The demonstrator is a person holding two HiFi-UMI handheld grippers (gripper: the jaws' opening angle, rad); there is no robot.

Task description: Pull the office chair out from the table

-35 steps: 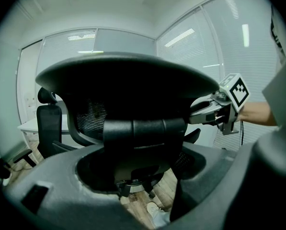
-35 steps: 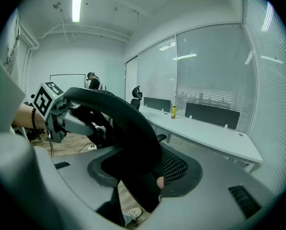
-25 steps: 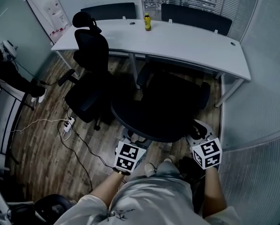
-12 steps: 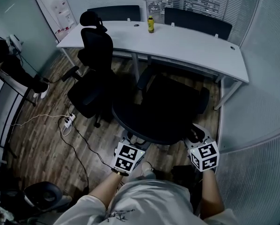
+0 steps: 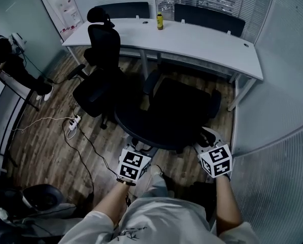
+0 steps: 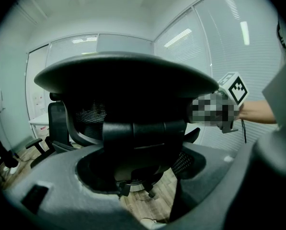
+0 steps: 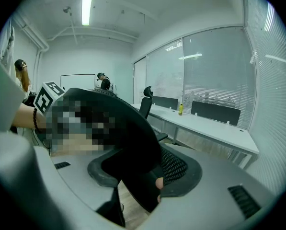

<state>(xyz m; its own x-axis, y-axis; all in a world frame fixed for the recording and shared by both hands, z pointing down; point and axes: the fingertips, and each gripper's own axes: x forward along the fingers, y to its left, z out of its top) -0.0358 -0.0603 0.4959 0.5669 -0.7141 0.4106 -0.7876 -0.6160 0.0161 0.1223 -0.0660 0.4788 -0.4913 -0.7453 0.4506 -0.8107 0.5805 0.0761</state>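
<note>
- The left gripper (image 5: 137, 147) — fingers (image 6: 61, 195) clamped on the top edge of the black office chair (image 5: 179, 113).
- The right gripper (image 5: 206, 139) — clamped there too.
- Chair stands near the white tabletop (image 5: 202, 43).

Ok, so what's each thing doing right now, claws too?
Office chair: upright, in front of the table, gripped by its back.
Left claw: shut on that back.
Right claw: shut on that back.
Second chair: upright, untouched.
Bottle: standing on the table.
</note>
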